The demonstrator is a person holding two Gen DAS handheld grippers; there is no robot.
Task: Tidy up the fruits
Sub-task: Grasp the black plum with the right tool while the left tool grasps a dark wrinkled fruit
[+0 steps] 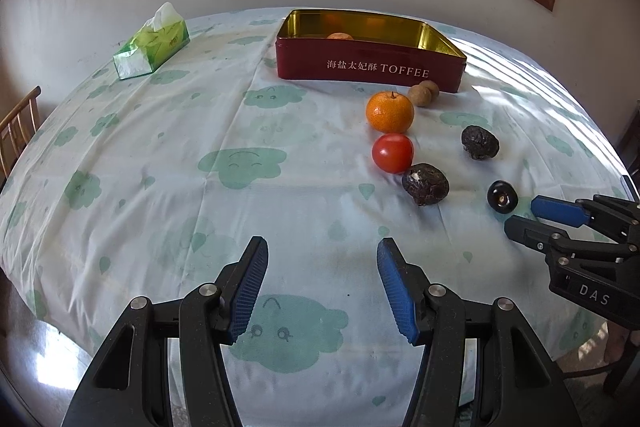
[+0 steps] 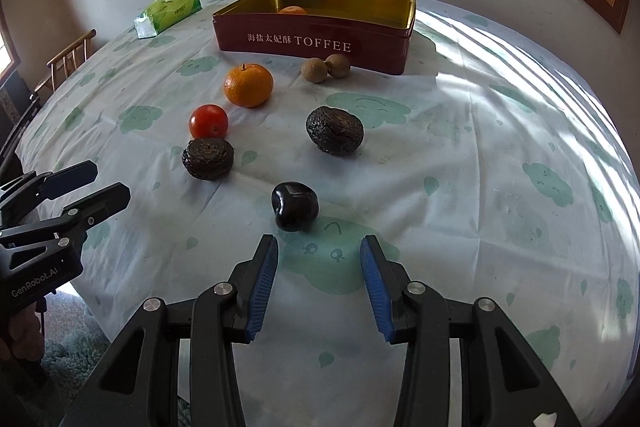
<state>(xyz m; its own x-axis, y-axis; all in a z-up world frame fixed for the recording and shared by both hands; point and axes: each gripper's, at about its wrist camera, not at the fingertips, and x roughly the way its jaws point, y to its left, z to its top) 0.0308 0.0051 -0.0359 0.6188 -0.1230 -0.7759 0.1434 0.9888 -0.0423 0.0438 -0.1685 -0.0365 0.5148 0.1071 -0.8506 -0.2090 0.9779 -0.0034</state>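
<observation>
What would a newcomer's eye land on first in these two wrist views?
Probably the red toffee tin at the far side of the table, open, with one orange fruit already inside. Next, the loose fruit on the cloud-print cloth in front of it: an orange, a red tomato, two small brown fruits, two wrinkled dark fruits and a glossy black one. That black one lies just ahead of the open right gripper.

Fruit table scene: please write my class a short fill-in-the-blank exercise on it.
1. The red metal tin bears the English word ____.
2. Inside the tin lies one ____ fruit.
3. The round red tomato sits between the orange mandarin and a wrinkled ____ fruit.
4. The green tissue pack lies to the tin's ____.

Missing words: TOFFEE; orange; dark; left
</observation>
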